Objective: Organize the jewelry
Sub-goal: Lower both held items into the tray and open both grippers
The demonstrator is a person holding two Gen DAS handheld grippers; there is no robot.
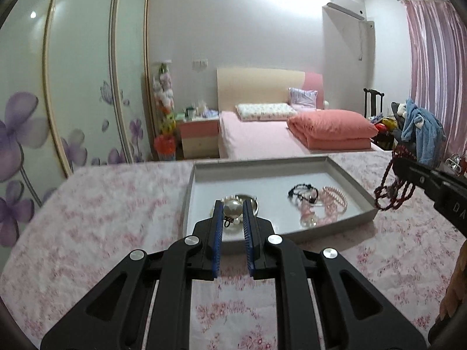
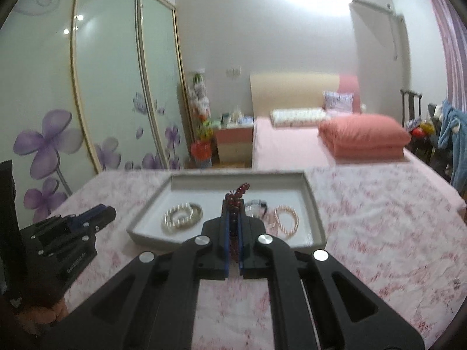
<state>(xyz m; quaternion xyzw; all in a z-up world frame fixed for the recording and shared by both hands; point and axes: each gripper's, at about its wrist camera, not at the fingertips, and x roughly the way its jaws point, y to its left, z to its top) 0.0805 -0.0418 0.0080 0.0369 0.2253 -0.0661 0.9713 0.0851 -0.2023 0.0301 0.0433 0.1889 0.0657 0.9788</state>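
A grey tray lies on the pink floral cloth. In it are a white pearl bracelet with a silver bangle, a black bracelet and a pink bead bracelet. My left gripper is open and empty, hovering over the tray's near left part above the pearl bracelet. My right gripper is shut on a dark red bead bracelet, held in the air by the tray's right side.
The cloth-covered table ends behind the tray. Beyond it stand a bed with a folded pink quilt, a nightstand, a wardrobe with flower doors and a chair with blue clothes.
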